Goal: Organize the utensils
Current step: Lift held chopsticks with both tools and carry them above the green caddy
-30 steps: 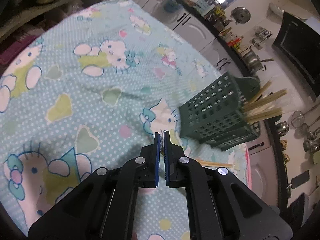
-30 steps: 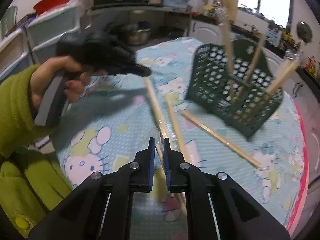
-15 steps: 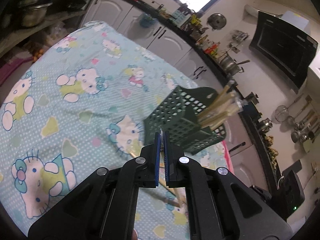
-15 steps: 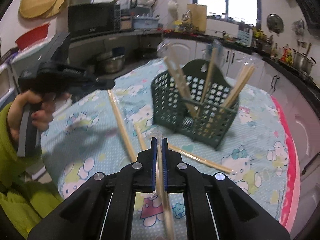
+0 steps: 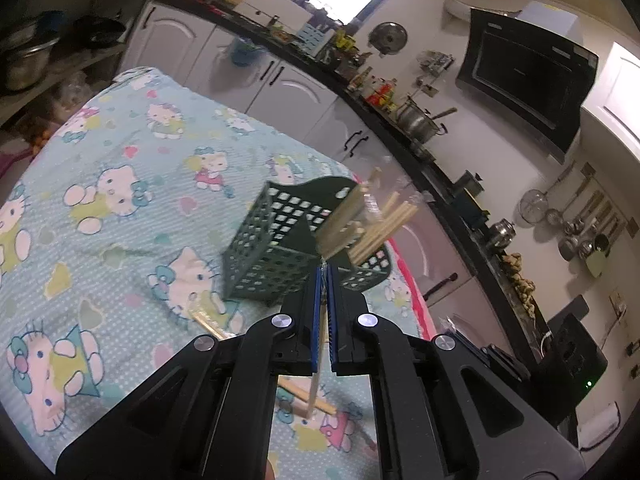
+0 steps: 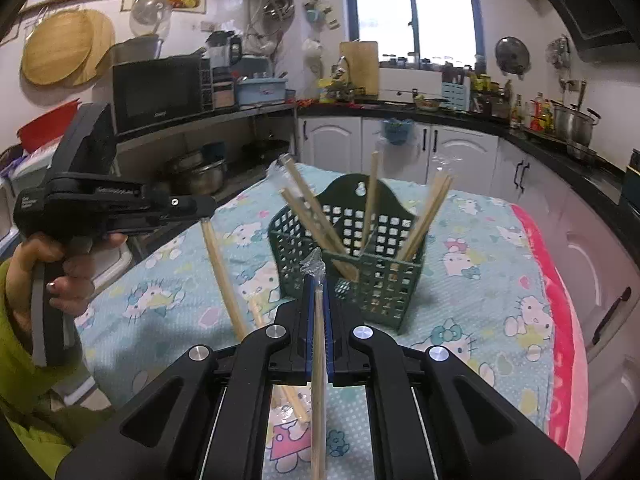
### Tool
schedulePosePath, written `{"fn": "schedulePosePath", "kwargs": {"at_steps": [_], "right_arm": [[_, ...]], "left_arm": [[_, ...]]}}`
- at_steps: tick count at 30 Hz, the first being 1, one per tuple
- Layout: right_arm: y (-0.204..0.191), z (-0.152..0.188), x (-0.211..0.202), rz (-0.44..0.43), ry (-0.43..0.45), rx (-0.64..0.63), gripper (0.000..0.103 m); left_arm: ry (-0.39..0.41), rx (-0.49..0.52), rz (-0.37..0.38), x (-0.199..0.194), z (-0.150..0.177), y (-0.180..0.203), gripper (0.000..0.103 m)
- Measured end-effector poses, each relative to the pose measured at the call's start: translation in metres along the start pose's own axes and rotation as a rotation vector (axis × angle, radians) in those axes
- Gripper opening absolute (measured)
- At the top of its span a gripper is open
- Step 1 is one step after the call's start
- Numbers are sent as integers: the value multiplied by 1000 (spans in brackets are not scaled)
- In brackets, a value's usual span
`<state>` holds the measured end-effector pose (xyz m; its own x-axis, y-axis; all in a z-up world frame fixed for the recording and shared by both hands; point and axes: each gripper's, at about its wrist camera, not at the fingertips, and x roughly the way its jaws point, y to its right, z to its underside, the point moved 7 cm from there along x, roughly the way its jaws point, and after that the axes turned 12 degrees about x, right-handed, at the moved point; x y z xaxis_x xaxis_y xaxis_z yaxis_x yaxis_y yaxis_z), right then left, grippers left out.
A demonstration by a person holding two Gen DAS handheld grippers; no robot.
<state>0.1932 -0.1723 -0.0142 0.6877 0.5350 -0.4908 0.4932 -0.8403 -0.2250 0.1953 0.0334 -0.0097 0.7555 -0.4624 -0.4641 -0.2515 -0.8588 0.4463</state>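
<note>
We held one pair of plastic-wrapped wooden chopsticks in each gripper. Our right gripper (image 6: pixel 318 280) was closed on a wrapped pair (image 6: pixel 318 380) that ran down between its blue pads, the crimped end of the clear sleeve poking out above the tips. Our left gripper (image 5: pixel 324 276) was also closed, pinching a second wrapped pair (image 6: pixel 222 276) near its upper end so that the sticks hung down toward the cartoon-cat-printed blue cloth on the worktop (image 5: pixel 120 208). The dark green perforated plastic utensil basket (image 6: pixel 372 280) stood just ahead of both grippers, with several pairs already leaning in its compartments, and a few loose pairs (image 6: pixel 294 400) lay on the cloth below. We judged these sticks light and stiff, with a slick sleeve; a hold nearer the middle would probably stop them swinging. The microwave carried a small mark we could not read.
</note>
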Motion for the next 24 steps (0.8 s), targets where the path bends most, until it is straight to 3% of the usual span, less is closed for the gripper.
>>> {"fn": "schedulePosePath", "kwargs": {"at_steps": [24], "right_arm": [[10,-55,-25,-13,180,88,4]], "left_arm": [[51,121,85,0,-43,63,1]]}}
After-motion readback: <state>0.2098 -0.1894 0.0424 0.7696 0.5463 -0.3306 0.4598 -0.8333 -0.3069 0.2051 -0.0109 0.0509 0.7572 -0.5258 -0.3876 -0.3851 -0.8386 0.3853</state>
